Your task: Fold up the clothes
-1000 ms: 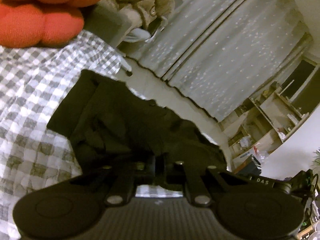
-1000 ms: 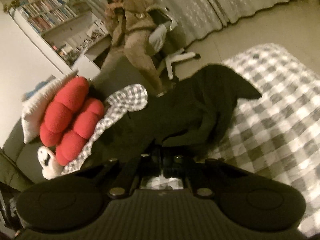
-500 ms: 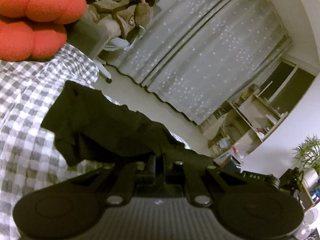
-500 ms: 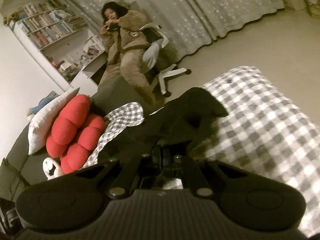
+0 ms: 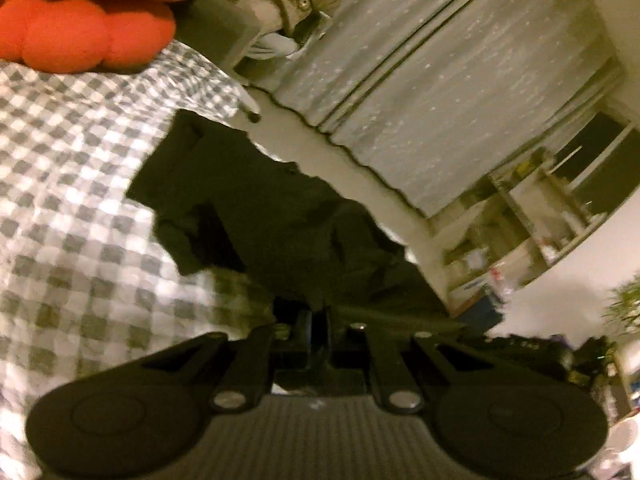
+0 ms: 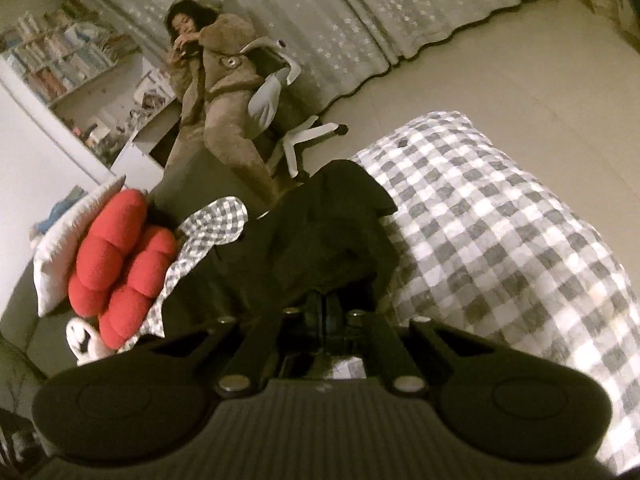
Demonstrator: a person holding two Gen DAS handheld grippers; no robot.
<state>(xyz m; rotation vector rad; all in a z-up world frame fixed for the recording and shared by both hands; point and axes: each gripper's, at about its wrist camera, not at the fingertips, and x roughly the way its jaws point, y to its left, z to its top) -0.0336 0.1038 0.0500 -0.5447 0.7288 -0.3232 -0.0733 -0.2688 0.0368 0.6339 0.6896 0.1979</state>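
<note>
Both grippers, left gripper (image 5: pixel 320 320) and right gripper (image 6: pixel 325 308), are clamped on the black garment (image 6: pixel 328 232) bunched at 12 o'clock over the checkered bedding (image 6: pixel 500 240); red cushion (image 6: pixel 120 256) sits at 9.

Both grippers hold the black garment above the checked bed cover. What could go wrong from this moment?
1. The black garment hangs bunched and creased from the left gripper and the right gripper, so the fold may turn out crooked.
2. Its far edge lies close to the edge of the checked bed cover; it might slide toward the floor.
3. The red cushion lies near and could catch the cloth.
</note>
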